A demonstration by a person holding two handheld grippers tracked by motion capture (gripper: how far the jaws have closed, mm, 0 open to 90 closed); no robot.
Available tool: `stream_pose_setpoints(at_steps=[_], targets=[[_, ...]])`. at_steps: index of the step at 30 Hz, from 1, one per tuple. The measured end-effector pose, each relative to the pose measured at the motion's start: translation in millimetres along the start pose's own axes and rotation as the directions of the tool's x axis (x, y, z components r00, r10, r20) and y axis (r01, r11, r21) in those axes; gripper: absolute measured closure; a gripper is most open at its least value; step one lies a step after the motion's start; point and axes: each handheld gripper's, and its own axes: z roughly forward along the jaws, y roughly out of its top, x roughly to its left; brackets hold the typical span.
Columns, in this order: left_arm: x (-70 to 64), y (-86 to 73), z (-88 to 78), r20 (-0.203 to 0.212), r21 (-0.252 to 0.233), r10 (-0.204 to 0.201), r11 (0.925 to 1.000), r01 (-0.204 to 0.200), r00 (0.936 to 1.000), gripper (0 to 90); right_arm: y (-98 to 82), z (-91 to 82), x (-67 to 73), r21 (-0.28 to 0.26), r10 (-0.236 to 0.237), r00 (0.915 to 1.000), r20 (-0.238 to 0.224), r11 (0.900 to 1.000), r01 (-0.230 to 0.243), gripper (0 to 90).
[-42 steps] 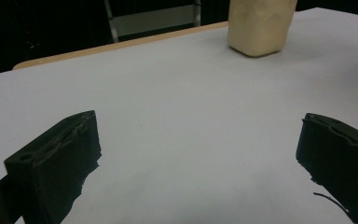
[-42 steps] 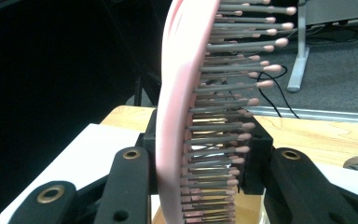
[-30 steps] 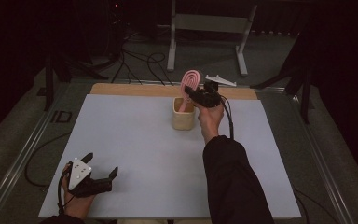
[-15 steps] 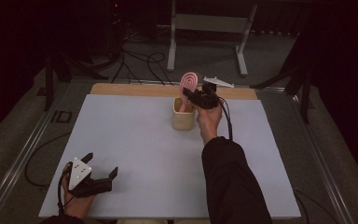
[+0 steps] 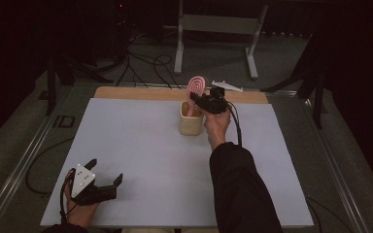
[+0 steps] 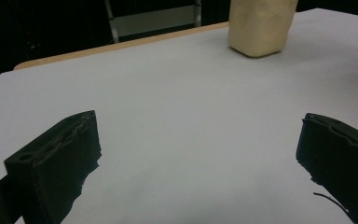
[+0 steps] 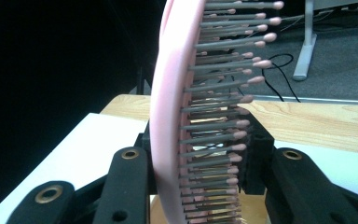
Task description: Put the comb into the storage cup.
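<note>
A pink hairbrush [image 5: 195, 90] stands upright with its handle down in a cream cup [image 5: 191, 125] at the far middle of the white table [image 5: 141, 145]. My right gripper [image 5: 197, 101] is shut on the brush head from the right. In the right gripper view one jaw presses on the pink back of the hairbrush [image 7: 172, 107] and the other on the bristle tips, around my right gripper [image 7: 200, 158]. My left gripper [image 5: 106, 171] rests at the near left corner, open and holding nothing. The left gripper view shows the left gripper [image 6: 198, 154] with wide-set jaws over bare table and the cup [image 6: 259, 25] far off.
A wooden strip [image 5: 136, 93] runs along the table's far edge. Beyond it on the dark floor stand a metal frame [image 5: 213, 24] and loose cables [image 5: 145, 63]. A person's dark sleeve [image 5: 240, 189] crosses the near right of the table.
</note>
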Motion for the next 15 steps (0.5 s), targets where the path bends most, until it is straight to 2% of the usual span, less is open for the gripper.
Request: stream_pose_setpoints(at_steps=[15], targets=[[0.0,-0.2,-0.2,0.000,0.002,0.000,1.0000,0.000,1.0000,0.4,-5.6,2.6,-4.8,-0.001,0.026,0.9997,-0.002,1.000,-0.026,62.5]])
